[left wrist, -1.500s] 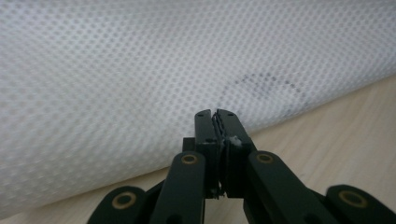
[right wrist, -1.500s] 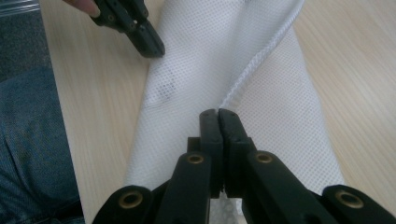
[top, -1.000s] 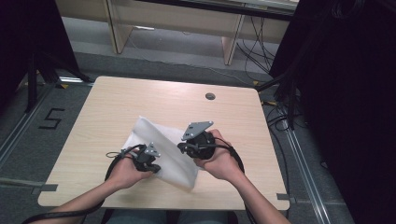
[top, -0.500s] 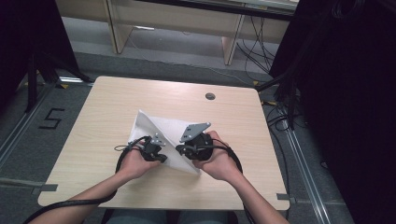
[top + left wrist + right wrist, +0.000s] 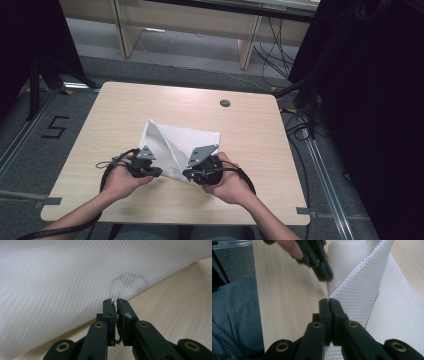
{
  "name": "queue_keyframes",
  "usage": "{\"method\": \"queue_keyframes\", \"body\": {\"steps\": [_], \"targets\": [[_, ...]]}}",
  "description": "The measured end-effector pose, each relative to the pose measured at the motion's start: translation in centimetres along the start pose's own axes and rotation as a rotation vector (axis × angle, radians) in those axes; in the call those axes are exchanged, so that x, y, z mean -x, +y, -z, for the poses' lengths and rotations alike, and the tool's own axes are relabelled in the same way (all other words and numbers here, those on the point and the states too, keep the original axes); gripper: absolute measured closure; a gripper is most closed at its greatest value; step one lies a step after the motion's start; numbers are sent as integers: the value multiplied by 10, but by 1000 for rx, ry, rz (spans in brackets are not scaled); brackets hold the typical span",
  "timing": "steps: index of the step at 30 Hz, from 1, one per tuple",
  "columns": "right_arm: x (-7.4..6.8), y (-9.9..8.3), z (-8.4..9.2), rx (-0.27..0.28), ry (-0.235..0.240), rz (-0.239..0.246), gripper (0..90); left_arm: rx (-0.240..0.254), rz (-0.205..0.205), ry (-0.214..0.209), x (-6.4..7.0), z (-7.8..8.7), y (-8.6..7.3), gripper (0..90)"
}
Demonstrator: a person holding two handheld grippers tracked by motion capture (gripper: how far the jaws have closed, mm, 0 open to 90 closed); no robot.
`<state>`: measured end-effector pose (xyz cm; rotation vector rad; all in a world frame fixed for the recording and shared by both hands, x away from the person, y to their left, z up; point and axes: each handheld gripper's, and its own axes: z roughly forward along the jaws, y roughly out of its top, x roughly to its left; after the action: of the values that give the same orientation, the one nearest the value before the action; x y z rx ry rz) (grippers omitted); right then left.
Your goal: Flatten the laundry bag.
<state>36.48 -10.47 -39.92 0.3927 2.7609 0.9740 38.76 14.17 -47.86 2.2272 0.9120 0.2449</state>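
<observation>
A white mesh cloth [image 5: 186, 136] lies partly folded on the wooden table [image 5: 150, 100], its near corner lifted. My right gripper [image 5: 186, 175] is shut on that corner; in the right gripper view its jaws [image 5: 328, 300] pinch the cloth's edge [image 5: 362, 287]. My left gripper [image 5: 159, 172] sits just left of the same corner. Its jaws [image 5: 114, 300] have just been opening and stand a narrow gap apart. The cloth [image 5: 75, 272] curves up right beyond the tips, with nothing pressed between them. The left gripper [image 5: 323, 272] appears blurred in the right gripper view, a fingertip beside it.
A round cable hole [image 5: 225, 103] sits near the table's far edge. A "5" [image 5: 56, 127] is marked on the floor at the left, and cables [image 5: 300, 125] trail at the right. The person's jeans [image 5: 234, 315] are at the table's near edge.
The cloth has been folded over into a peaked shape. The right gripper came nearer and lower with its corner. The left gripper went in to the cloth, then drew back left.
</observation>
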Motion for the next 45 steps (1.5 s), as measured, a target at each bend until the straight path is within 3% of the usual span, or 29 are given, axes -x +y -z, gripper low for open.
{"method": "queue_keyframes", "body": {"steps": [6, 8, 10, 11, 13, 16, 17, 18, 19, 21, 23, 24, 25, 29, 30, 31, 33, 35, 39, 43, 44, 45], "targets": [[-13, -2, -10, -25, 42, 22, 900, 66, 27, 78, -19, 37, -13, 814], [-18, -3, -14, -32, 59, 36, 900, 117, 74, 119, -28, 50, -14, 814], [-21, -4, -17, -44, 75, 44, 900, 128, 72, 133, -33, 57, -14, 811], [-23, -6, -18, -40, 80, 45, 900, 175, 108, 166, -39, 66, -12, 809], [-25, -8, -20, -50, 93, 42, 900, 187, 109, 198, -45, 74, -10, 800], [-29, -11, -21, -56, 105, 46, 900, 202, 112, 243, -53, 82, -9, 770], [-31, -13, -21, -52, 108, 48, 900, 203, 121, 250, -54, 84, -10, 769], [-30, -13, -22, -48, 115, 81, 900, 213, 134, 260, -57, 86, -10, 770], [-33, -14, -21, -54, 125, 77, 900, 234, 157, 267, -57, 85, -10, 769], [-36, -16, -20, -57, 131, 90, 900, 215, 152, 293, -62, 90, -12, 762], [-41, -19, -18, -63, 147, 93, 900, 247, 184, 298, -65, 89, -13, 751], [-41, -20, -19, -59, 142, 103, 900, 216, 170, 312, -68, 92, -14, 743], [-43, -22, -18, -62, 146, 103, 900, 236, 197, 320, -69, 91, -15, 735], [-48, -31, -15, -77, 163, 98, 900, 243, 215, 325, -73, 90, -19, 726], [-49, -32, -14, -86, 170, 87, 900, 214, 198, 330, -75, 92, -19, 725], [-49, -35, -14, -89, 166, 90, 900, 229, 212, 330, -74, 91, -19, 723], [-49, -39, -12, -100, 170, 82, 900, 212, 198, 330, -75, 91, -19, 721], [-48, -44, -11, -102, 168, 68, 900, 234, 212, 325, -73, 88, -19, 717], [-45, -50, -10, -99, 161, 46, 900, 209, 174, 303, -68, 84, -17, 706], [-43, -53, -11, -102, 155, 30, 900, 212, 135, 274, -61, 78, -14, 696], [-42, -54, -11, -100, 154, 29, 900, 227, 142, 263, -59, 76, -13, 694], [-41, -54, -12, -100, 154, 22, 900, 212, 122, 254, -58, 76, -12, 691]]}}
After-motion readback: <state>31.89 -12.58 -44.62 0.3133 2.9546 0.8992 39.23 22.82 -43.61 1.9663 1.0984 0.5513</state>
